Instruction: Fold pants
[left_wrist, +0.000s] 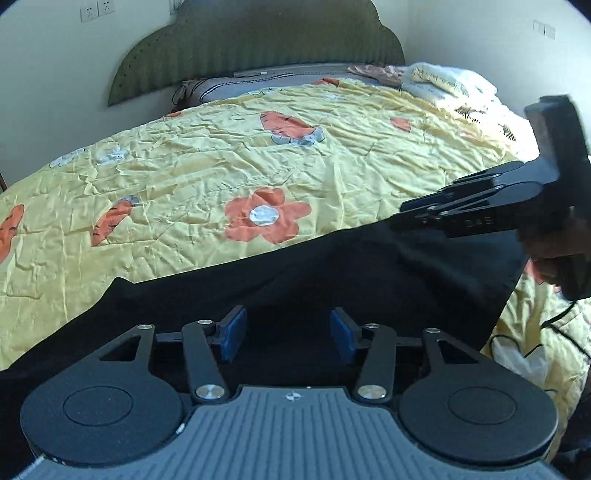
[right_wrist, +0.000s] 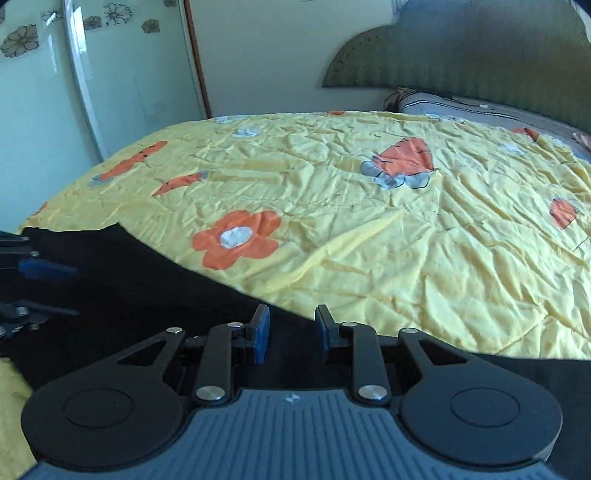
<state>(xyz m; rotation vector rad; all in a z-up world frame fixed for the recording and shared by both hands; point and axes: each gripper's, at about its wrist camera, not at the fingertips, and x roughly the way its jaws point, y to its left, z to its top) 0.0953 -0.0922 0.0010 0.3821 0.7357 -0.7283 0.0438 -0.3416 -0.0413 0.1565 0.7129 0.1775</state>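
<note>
Black pants (left_wrist: 332, 273) lie spread on a yellow bedspread (left_wrist: 221, 166) with orange flowers. My left gripper (left_wrist: 288, 325) hovers over the near part of the cloth, its blue pads (left_wrist: 232, 332) wide apart with nothing pinched between them. In the right wrist view the pants (right_wrist: 129, 295) fill the lower left. My right gripper (right_wrist: 291, 325) stands over their far edge with a narrower gap, and its pads press on nothing. From the left wrist view the right gripper (left_wrist: 400, 218) shows from the side at the pants' right end. The left gripper (right_wrist: 55, 291) shows at the left edge of the right wrist view.
A green headboard (left_wrist: 258, 48) and a grey pillow (left_wrist: 258, 83) are at the far end of the bed. A white printed quilt (left_wrist: 454, 88) is bunched at the back right. A glass door (right_wrist: 110, 74) stands beyond the bed's left side.
</note>
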